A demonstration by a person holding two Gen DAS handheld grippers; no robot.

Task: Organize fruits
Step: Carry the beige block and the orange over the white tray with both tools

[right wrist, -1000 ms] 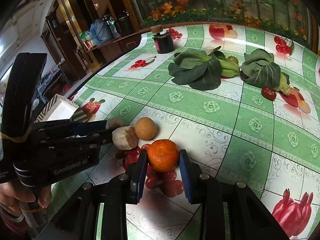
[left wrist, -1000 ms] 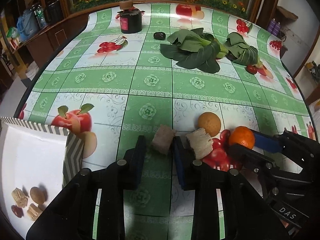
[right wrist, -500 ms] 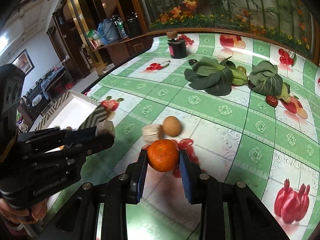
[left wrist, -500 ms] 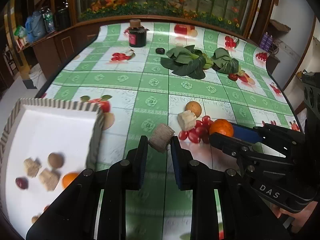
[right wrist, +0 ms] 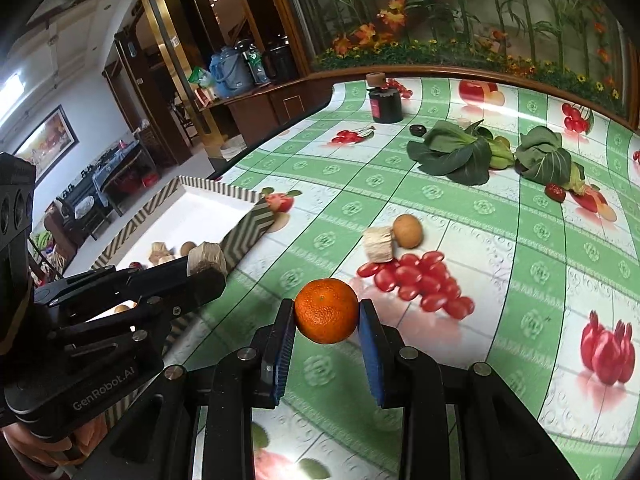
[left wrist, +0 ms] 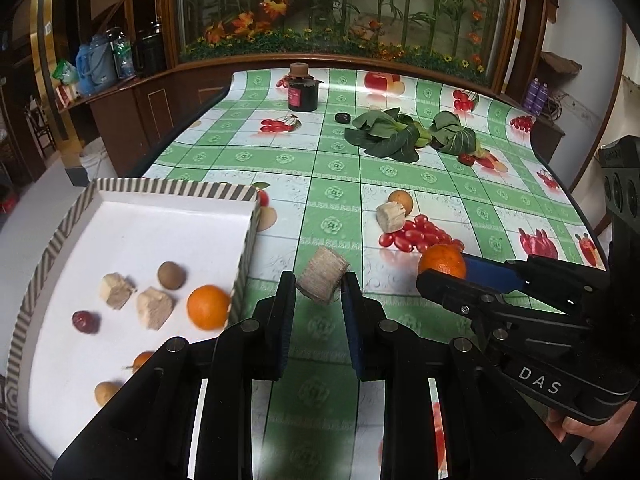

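My left gripper [left wrist: 319, 285] is shut on a tan fibrous chunk [left wrist: 323, 275], held above the table just right of the white tray [left wrist: 168, 204] with the striped rim. My right gripper [right wrist: 327, 312] is shut on an orange [right wrist: 326, 310], held above the table; it also shows in the left wrist view [left wrist: 442, 259]. The tray holds another orange [left wrist: 208, 306], two tan chunks [left wrist: 154, 307], a brown round fruit [left wrist: 171, 275] and a red date [left wrist: 83, 321]. On the table lie a tan chunk [right wrist: 378, 243], a round brown fruit [right wrist: 407, 231] and a pile of red cherry tomatoes [right wrist: 420, 280].
Leafy greens [left wrist: 386, 136] and a second bunch [left wrist: 454, 136] lie at the far side. A dark jar [left wrist: 303, 94] stands near the far edge, with a small dark object [left wrist: 343, 118] beside it. A red date [right wrist: 555, 192] lies by the greens. The table edge runs along the left.
Both grippers have risen and drawn back from the table with their loads. The left one has moved nearer the tray, which now shows more fully.
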